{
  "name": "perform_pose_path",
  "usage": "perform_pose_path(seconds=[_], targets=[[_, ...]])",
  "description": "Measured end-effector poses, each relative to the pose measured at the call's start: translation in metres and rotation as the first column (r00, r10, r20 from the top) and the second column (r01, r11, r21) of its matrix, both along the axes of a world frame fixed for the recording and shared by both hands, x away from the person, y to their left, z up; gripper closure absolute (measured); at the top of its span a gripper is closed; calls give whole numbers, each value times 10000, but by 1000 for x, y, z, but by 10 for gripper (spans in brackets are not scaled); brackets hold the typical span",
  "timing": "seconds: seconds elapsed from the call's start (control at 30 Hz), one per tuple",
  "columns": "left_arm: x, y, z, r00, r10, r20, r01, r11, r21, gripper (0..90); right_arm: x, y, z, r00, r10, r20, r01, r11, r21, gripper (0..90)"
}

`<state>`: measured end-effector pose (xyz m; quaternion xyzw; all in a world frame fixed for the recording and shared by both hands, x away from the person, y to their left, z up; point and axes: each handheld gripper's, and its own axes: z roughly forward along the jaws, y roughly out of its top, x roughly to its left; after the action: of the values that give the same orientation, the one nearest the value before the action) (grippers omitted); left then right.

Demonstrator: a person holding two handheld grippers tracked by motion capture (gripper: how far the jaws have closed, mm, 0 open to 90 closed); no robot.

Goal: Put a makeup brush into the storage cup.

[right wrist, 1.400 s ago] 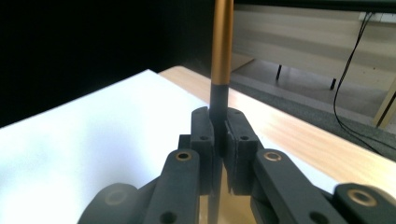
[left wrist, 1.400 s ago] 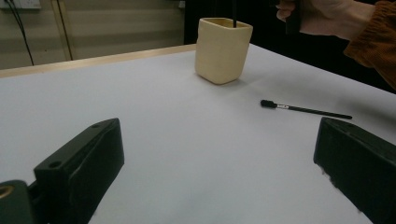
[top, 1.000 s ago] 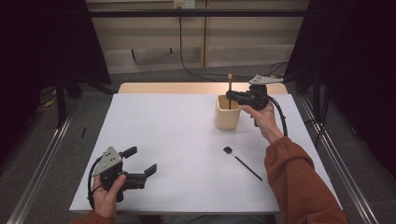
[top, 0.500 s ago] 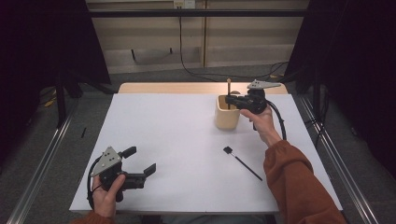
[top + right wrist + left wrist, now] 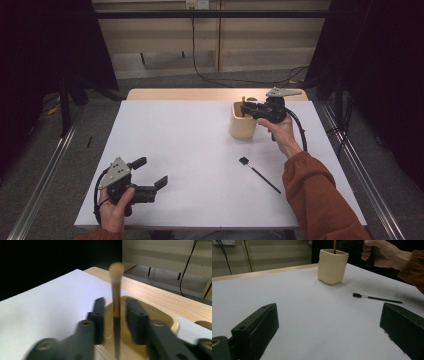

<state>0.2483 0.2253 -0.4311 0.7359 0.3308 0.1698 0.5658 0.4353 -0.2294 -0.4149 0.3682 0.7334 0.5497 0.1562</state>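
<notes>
A cream cup (image 5: 243, 122) (image 5: 332, 266) (image 5: 150, 312) stands at the back right of the white table top (image 5: 190, 150). A brown-handled brush (image 5: 243, 102) (image 5: 334, 245) (image 5: 116, 295) stands upright in it. My right gripper (image 5: 248, 109) (image 5: 115, 302) hovers level over the cup's mouth. Its jaws have just been opening, and the brush handle stands between them with a gap on each side. A thin black brush (image 5: 259, 174) (image 5: 377, 298) lies flat in front of the cup. My left gripper (image 5: 150, 172) (image 5: 329, 307) rests near the front left, open and holding nothing.
A strip of bare wooden table edge (image 5: 200, 94) runs behind the white sheet. Metal rails (image 5: 45, 175) flank the table on the floor. The right forearm in an orange sleeve (image 5: 315, 195) reaches across the right side, close to the black brush.
The right gripper's jaws have parted from the brown-handled brush, and the brush stands lower in the cup. The left gripper has stayed put.
</notes>
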Motion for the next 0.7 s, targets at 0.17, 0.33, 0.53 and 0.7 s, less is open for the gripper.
perform_pose_path(seconds=[0.17, 0.33, 0.53, 0.7], targets=[[0, -1, 0, 9999, -80, 62, 79, 9999, 141, 18, -1, 0, 3, 9999, -71, 92, 70, 10000, 70, 396], [0, -1, 0, 10000, -65, 39, 65, 10000, 33, 17, -3, 0, 3, 9999, -62, 93, 61, 9999, 95, 268], [-1, -1, 0, 9999, -127, 16, 127, 9999, 46, 15, -6, 0, 7, 9997, -120, 216, 118, 9999, 86, 151], [-2, -1, 1, 10000, -78, 31, 78, 10000, 52, 14, -12, -3, 12, 9993, -181, 331, 177, 9997, 150, 107]])
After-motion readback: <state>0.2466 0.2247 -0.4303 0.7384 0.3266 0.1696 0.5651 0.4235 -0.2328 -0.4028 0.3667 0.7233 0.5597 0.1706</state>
